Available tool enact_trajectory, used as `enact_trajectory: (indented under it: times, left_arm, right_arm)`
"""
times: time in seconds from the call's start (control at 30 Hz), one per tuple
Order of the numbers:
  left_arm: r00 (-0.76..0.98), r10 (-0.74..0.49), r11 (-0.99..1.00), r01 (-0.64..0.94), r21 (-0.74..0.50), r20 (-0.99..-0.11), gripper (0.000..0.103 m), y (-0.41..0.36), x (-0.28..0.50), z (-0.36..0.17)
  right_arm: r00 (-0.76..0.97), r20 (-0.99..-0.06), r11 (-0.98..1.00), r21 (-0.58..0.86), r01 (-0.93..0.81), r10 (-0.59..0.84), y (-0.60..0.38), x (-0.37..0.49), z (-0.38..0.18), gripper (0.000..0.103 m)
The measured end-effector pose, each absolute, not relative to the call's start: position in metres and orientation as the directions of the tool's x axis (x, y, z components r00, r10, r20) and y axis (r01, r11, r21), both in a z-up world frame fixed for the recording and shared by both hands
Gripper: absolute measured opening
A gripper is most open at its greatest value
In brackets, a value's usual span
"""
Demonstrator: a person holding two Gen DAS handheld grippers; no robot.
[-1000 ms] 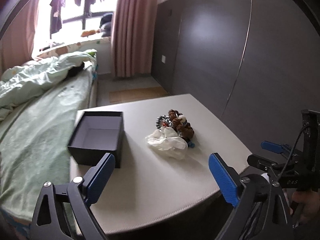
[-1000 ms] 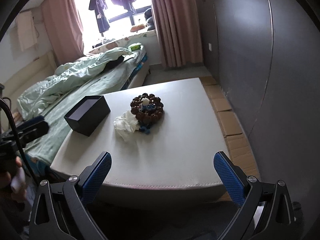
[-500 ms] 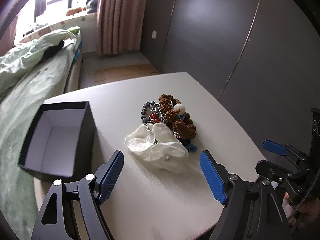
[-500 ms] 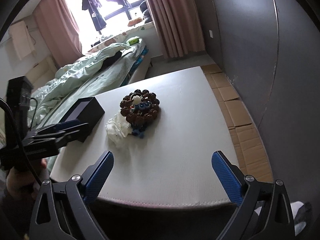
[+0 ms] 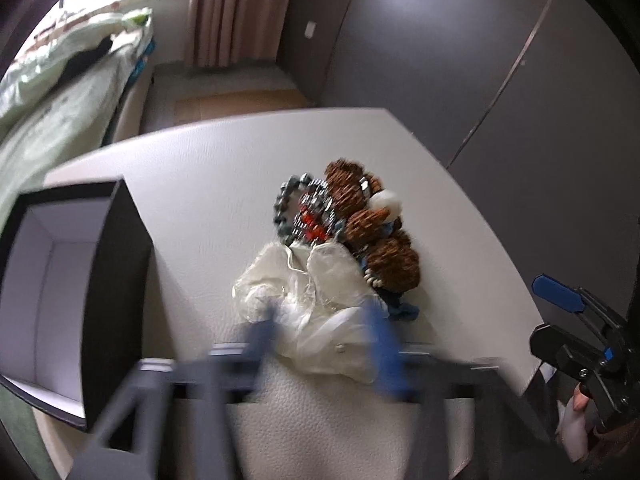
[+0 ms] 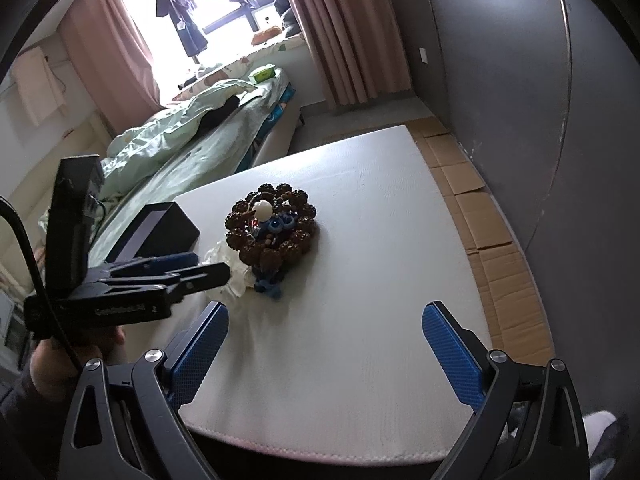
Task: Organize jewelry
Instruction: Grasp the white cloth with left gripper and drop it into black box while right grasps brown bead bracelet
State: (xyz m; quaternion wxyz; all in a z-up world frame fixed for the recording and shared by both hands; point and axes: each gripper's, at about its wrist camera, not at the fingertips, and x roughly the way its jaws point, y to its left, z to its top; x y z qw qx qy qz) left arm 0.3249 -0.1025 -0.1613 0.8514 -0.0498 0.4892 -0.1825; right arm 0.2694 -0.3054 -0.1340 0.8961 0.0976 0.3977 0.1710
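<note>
Readable markings, one item only. On the side of the left gripper's [image 6: 208,270] black body, seen in the right wrist view, runs a line of small pale lettering followed by what looks like the digit "2"; the letters are too small and soft to spell out with any confidence. No print can be made out on the dark box [image 5: 116,280], inside or out. The green packet on the bed [image 6: 263,74] carries no lettering that can be read at this distance. The left wrist view is smeared by motion along its lower part, and nothing legible appears in it.
</note>
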Motion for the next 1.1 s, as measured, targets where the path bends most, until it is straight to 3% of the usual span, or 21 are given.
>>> enact_trajectory:
  times: [0.03, 0.47, 0.83, 0.9, 0.97, 1.0, 1.1]
  left_arm:
    - [0.445, -0.367, 0.926, 0.260, -0.275, -0.817, 0.002, -0.101, 0.325, -0.163]
    - [0.576, -0.393, 0.918, 0.292, -0.268, -0.717, 0.002, -0.076, 0.301, -0.106]
    - [0.637, -0.376, 0.927, 0.248, -0.283, -0.673, 0.002, -0.031, 0.295, -0.079]
    - [0.645, -0.370, 0.928, 0.235, -0.288, -0.668, 0.002, -0.022, 0.292, -0.076]
    - [0.658, -0.361, 0.931, 0.221, -0.290, -0.661, 0.002, -0.012, 0.288, -0.074]
    - [0.665, -0.356, 0.933, 0.213, -0.290, -0.657, 0.002, -0.007, 0.287, -0.073]
    - [0.678, -0.342, 0.936, 0.186, -0.299, -0.650, 0.002, 0.010, 0.286, -0.072]
  right_arm:
    - [0.624, -0.679, 0.921, 0.314, -0.232, 0.388, -0.304, 0.271, -0.133, 0.098]
    - [0.598, -0.679, 0.905, 0.293, -0.310, 0.425, -0.264, 0.302, -0.121, 0.081]
    - [0.581, -0.740, 0.925, 0.150, -0.348, 0.339, -0.214, 0.330, -0.130, 0.074]
    - [0.567, -0.763, 0.930, 0.118, -0.349, 0.310, -0.207, 0.337, -0.138, 0.064]
    - [0.537, -0.787, 0.929, 0.121, -0.349, 0.304, -0.205, 0.344, -0.144, 0.029]
    - [0.530, -0.783, 0.925, 0.146, -0.351, 0.325, -0.208, 0.346, -0.143, 0.025]
    - [0.547, -0.762, 0.926, 0.182, -0.331, 0.346, -0.218, 0.346, -0.130, 0.024]
